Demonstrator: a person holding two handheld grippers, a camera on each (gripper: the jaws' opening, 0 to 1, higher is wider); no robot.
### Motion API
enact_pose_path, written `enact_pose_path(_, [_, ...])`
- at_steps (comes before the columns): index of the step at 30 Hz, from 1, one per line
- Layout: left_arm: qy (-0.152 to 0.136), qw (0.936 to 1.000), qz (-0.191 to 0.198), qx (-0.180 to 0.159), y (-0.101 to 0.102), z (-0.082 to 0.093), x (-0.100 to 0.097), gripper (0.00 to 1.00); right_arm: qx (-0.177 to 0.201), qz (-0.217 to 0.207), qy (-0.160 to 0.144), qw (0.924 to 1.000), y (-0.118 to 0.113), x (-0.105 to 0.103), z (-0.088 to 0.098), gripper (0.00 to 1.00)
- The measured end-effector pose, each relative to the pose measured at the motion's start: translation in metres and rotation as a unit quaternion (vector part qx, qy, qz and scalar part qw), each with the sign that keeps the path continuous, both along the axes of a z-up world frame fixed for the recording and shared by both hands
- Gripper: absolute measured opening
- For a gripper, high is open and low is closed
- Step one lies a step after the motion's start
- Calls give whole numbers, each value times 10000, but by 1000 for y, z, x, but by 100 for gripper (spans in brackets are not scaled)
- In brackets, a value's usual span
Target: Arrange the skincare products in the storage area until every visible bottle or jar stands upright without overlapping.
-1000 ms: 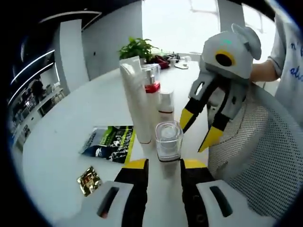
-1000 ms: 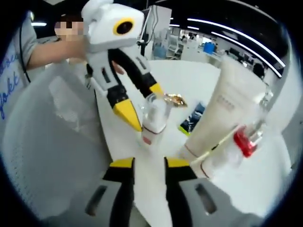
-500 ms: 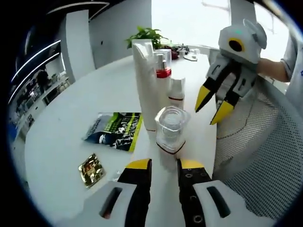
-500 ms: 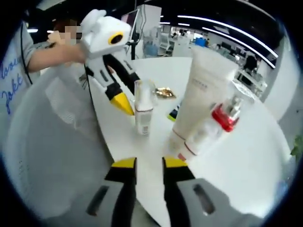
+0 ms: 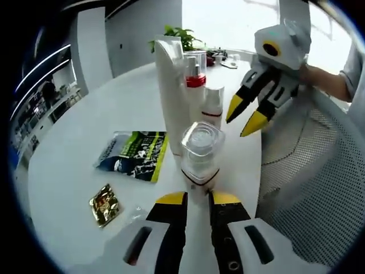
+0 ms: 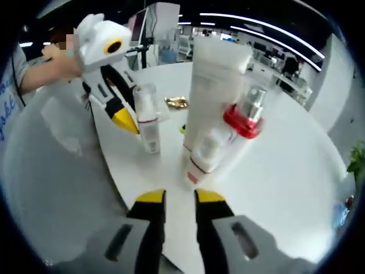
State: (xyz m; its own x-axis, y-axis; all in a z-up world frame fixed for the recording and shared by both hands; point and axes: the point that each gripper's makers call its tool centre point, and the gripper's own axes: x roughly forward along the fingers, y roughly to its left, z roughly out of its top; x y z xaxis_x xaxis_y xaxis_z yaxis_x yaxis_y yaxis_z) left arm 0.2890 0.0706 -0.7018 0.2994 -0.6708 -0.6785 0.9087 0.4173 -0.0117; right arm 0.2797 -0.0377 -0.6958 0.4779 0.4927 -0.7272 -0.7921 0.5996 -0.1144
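Since a second ago the right claw (image 5: 246,115) has drawn back from the clear-capped bottle (image 5: 199,153), which now stands free just ahead of the left claw (image 5: 197,197), whose jaws are narrow and empty. Beyond it cluster the tall white tube (image 5: 169,97), the red-collared spray bottle (image 5: 195,77) and a small white bottle (image 5: 212,108), all upright. The right claw's jaws are also narrow and empty, the tube just ahead. Any further nudge should be low and gentle, since the tube looks tippy. The white round counter (image 5: 74,148) carries a green packet (image 5: 133,162) and a gold sachet (image 5: 104,204); an office lies behind.
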Motion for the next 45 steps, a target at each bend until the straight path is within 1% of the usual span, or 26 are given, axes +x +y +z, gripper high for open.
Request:
enact_pose_path(8, [36, 10000, -20, 30, -10, -2, 2, 11, -118, -93, 19, 9999, -4, 9, -5, 20])
enact_pose_path(18, [89, 9999, 54, -23, -27, -3, 6, 10, -67, -271, 54, 9996, -6, 22, -2, 19])
enact_pose_path(28, [158, 9997, 169, -96, -42, -3, 6, 11, -32, -351, 178, 9992, -5, 23, -10, 19])
enact_pose_path(33, [254, 9992, 270, -126, -48, -4, 8, 10, -79, -378, 178, 9991, -7, 23, -12, 18])
enact_pose_path(38, [275, 9988, 382, -166, -53, -4, 10, 11, -60, -395, 186, 9990, -8, 23, -13, 17])
enact_pose_path(41, [358, 9980, 467, -220, -57, -4, 9, 11, -51, -379, 179, 9991, -7, 23, -13, 17])
enact_pose_path(45, [374, 9973, 582, -231, -59, -5, 9, 11, -82, -352, 178, 9992, -6, 23, -13, 17])
